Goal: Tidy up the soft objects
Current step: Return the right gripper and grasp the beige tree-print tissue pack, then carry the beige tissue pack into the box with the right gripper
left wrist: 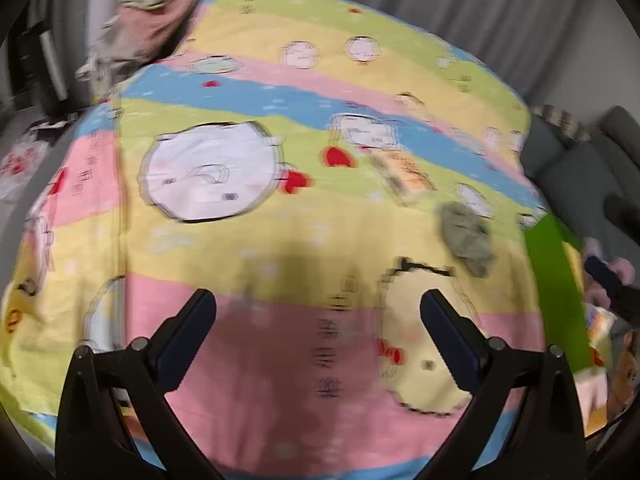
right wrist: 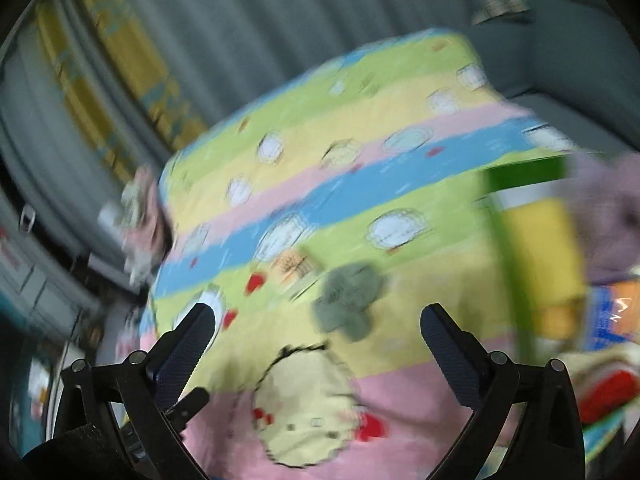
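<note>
While both views are smeared by blur, the layout reads clearly enough: a cartoon-print sheet (left wrist: 304,168) in pink, yellow, blue and green stripes covers the surface and fills most of each frame. On it lies one small grey-green soft thing (left wrist: 468,238), crumpled, right of centre in the left wrist view and just above centre-bottom in the right wrist view (right wrist: 348,300). Whether it is a sock, a cloth or a toy I cannot tell.

The left gripper (left wrist: 318,308) stands with its jaws spread wide and nothing between them, only pink sheet beneath. The right gripper (right wrist: 318,322) is just as wide and just as empty; the grey-green piece sits just above the gap between its fingers, apart from both.

A heap of pinkish clothes (left wrist: 148,12) lies at the upper left of the left wrist view, off the sheet's far corner. At the right edge of both views stands a green-and-yellow box-like thing (right wrist: 536,240) with more colourful stuff behind it; too blurred to name.

My reading is that this is the between-picks stage: both tools free, ready for the next item. The grey-green piece looks the likeliest target, and the right gripper is better lined up. It would need to come forward and down, straddle the bunched middle, and close firmly, taking care not to pinch the sheet along with it.
</note>
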`<state>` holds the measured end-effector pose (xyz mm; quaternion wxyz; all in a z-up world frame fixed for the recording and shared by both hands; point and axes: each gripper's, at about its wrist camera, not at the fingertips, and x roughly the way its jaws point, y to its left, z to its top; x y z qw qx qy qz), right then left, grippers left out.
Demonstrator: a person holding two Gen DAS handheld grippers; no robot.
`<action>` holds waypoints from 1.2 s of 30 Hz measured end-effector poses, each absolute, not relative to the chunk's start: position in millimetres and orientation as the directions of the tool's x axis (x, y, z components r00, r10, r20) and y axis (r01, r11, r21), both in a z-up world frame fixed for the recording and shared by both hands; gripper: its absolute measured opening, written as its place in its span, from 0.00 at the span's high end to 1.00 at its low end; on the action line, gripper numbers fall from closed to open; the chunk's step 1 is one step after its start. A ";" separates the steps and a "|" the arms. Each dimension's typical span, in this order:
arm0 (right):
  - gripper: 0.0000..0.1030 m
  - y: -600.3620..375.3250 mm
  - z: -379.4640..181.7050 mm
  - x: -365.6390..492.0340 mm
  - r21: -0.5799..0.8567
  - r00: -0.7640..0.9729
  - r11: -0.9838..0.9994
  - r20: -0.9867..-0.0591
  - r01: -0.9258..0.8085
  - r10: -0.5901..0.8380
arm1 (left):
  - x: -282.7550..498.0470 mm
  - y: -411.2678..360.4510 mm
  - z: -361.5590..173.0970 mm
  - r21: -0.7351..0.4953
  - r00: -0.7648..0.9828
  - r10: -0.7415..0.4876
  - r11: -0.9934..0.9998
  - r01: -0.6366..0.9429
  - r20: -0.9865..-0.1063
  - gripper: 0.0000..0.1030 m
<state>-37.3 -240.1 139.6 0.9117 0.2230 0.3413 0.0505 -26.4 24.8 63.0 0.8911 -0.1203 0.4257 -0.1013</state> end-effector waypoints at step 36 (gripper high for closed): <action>0.41 -116.2 57.3 -10.0 0.278 0.455 0.956 -0.841 -0.098 0.291 | -21.6 92.1 57.0 -0.321 0.632 -0.219 0.946 -0.051 -0.744 0.01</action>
